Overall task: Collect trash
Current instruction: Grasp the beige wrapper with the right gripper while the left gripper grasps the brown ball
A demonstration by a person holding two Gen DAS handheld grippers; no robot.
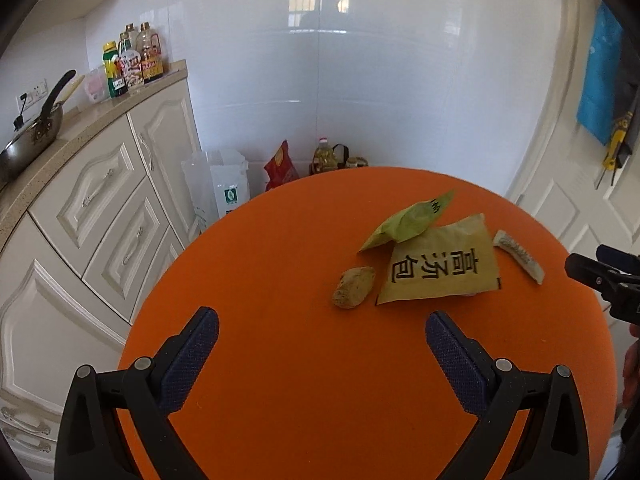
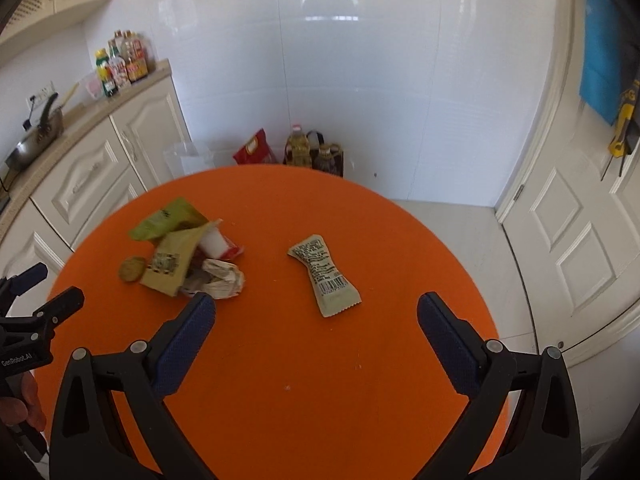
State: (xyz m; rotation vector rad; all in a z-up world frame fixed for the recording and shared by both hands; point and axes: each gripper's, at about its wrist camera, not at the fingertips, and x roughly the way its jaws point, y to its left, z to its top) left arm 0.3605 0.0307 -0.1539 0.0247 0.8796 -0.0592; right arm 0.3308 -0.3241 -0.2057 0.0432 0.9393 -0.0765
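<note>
On the round orange table (image 1: 280,264) lies a pile of trash: a green packet (image 1: 408,222), a tan packet with black characters (image 1: 440,266), a brown lump (image 1: 354,287) and a pale narrow wrapper (image 1: 518,255). My left gripper (image 1: 322,332) hovers open just short of the lump, holding nothing. In the right wrist view the pale wrapper (image 2: 325,274) lies alone ahead of my open, empty right gripper (image 2: 316,314). The pile (image 2: 184,252) sits to its left with a crumpled white paper (image 2: 218,278) and a white-red piece (image 2: 218,244). The other gripper (image 2: 40,308) shows at the left edge.
Cream cabinets (image 1: 100,208) with a pan (image 1: 32,136) and bottles (image 1: 132,60) stand left. A plastic bag (image 1: 218,184), red bag (image 1: 281,166) and oil bottles (image 1: 330,156) sit on the floor behind the table. A white door (image 2: 580,240) is on the right.
</note>
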